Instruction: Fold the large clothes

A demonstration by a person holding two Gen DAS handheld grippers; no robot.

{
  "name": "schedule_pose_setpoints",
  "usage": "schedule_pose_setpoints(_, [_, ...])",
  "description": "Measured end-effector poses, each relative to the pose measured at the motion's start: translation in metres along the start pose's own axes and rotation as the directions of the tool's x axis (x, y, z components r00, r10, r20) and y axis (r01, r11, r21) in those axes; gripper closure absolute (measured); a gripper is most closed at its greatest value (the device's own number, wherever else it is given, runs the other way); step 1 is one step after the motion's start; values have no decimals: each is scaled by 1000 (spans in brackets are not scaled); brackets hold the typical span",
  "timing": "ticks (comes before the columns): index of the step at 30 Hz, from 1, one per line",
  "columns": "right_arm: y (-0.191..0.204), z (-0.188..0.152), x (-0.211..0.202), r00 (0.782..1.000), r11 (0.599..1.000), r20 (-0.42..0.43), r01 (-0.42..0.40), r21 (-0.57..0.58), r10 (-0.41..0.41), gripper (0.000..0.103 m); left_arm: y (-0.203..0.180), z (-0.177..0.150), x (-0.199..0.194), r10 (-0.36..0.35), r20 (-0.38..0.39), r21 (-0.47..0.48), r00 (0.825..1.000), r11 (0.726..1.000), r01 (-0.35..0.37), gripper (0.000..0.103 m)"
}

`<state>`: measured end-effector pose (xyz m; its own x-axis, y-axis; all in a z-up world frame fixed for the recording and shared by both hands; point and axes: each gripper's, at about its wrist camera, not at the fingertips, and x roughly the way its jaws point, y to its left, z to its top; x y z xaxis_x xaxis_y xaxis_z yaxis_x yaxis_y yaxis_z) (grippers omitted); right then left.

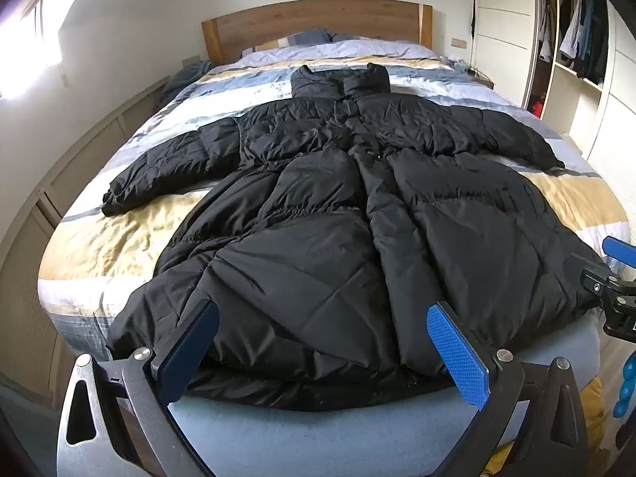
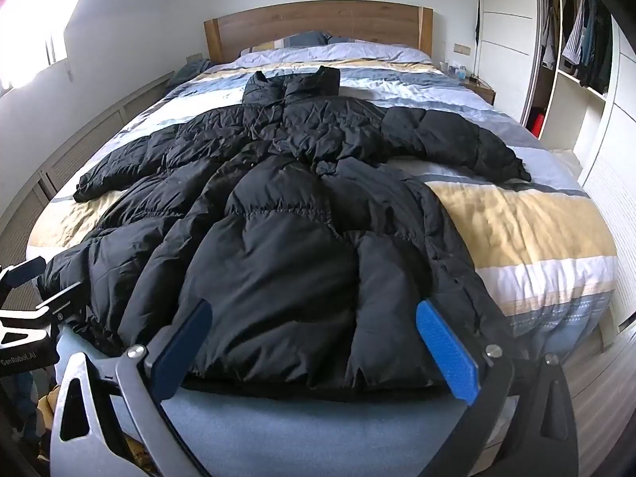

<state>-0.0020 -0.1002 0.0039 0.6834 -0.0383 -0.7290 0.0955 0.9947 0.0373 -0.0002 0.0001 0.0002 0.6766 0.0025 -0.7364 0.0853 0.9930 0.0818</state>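
Black coat (image 1: 318,206) spread flat on striped bed (image 1: 131,234).

A black puffer coat (image 1: 318,206) lies on a duvet (image 2: 516,214) striped blue, white, yellow and grey; brown wooden headboard (image 1: 318,20) behind.

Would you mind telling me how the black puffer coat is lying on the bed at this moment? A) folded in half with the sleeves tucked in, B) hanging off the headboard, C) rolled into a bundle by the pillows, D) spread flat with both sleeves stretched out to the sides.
D: the black puffer coat lies spread on the striped duvet, collar toward the headboard, a sleeve reaching out to each side.
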Motion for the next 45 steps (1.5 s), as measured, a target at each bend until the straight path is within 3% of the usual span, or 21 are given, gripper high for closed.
schedule_pose_setpoints(45, [2, 18, 19, 999, 999, -42, -24, -45, 22, 0, 11, 24, 8, 23, -5, -57, 1000, 998, -24, 1])
